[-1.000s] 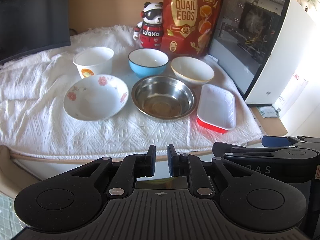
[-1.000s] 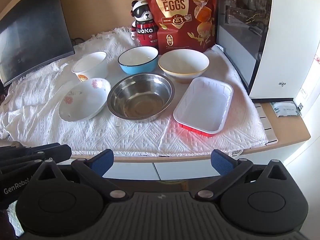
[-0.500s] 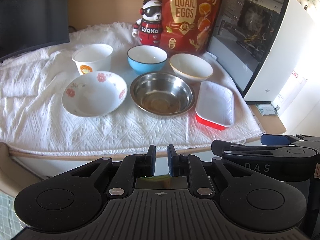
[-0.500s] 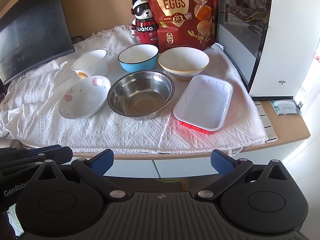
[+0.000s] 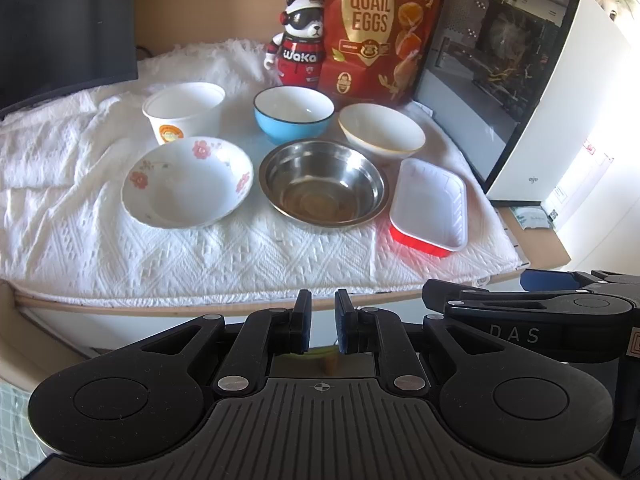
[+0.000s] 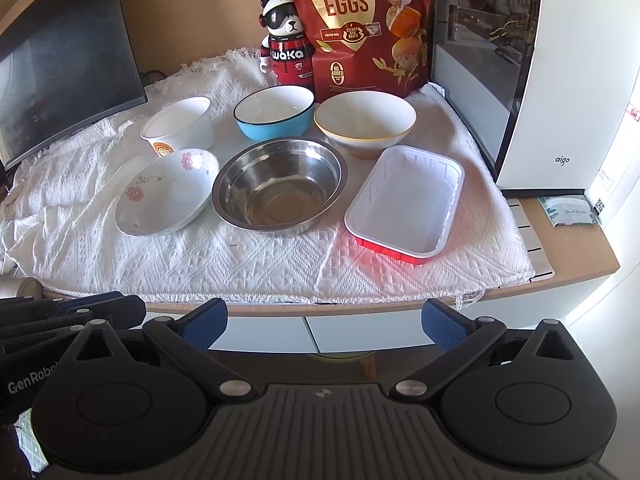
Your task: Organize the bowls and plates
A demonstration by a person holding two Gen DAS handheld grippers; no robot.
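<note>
While both hover low, steel bowl [image 5: 322, 182] beyond left claw [image 5: 322, 322]

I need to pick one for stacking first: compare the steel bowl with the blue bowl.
The steel bowl is bare shiny metal; the blue bowl is blue outside and white inside. The steel bowl looks wider and shallower, the blue bowl narrower and deeper. The steel bowl sits nearer the table's front edge, the blue bowl behind it. Both stand upright and empty.

Sunlit wooden desk [image 6: 576, 248], white cloth [image 6: 248, 264], beige wall [image 6: 168, 12].
</note>
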